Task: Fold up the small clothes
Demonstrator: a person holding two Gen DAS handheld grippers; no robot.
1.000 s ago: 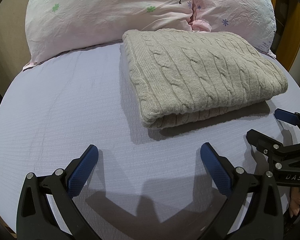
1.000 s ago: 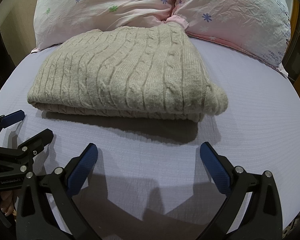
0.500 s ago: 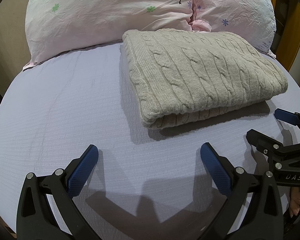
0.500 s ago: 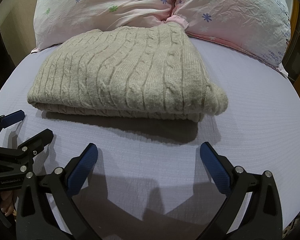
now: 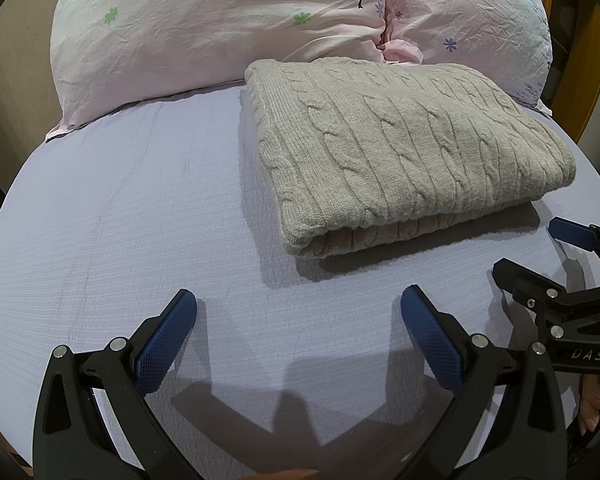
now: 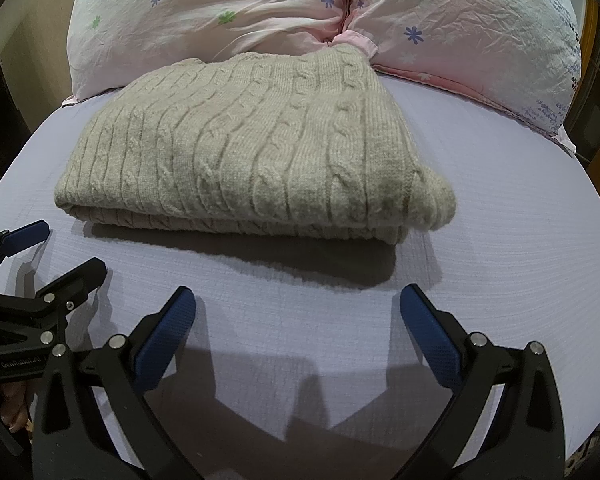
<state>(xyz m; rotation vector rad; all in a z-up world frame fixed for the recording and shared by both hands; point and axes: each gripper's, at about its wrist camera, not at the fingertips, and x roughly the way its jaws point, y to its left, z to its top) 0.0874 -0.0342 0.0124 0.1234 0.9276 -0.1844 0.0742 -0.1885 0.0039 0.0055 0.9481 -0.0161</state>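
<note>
Nothing moved since earlier frames; we hold both tools still. Bed [image 5: 120, 208] fills both views, pillows [image 5: 220, 28] across top. Sweater [image 5: 400, 152] lies folded, centre-right in left view, centre-left in right view, far edge touching pillows. Left gripper [image 5: 299, 312] and right gripper [image 6: 298, 312] both spread, pinching nothing, low in frame, apart from sweater. We judge fold finished; next move likely retreat or final tidy. Right view alone shows bulging corner [image 6: 436, 204]; left view shows neat folded edge [image 5: 300, 236].

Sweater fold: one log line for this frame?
phase: fold done | sweater: folded, flat on bed sheet, touching pillows | left gripper: open, empty | right gripper: open, empty
</note>
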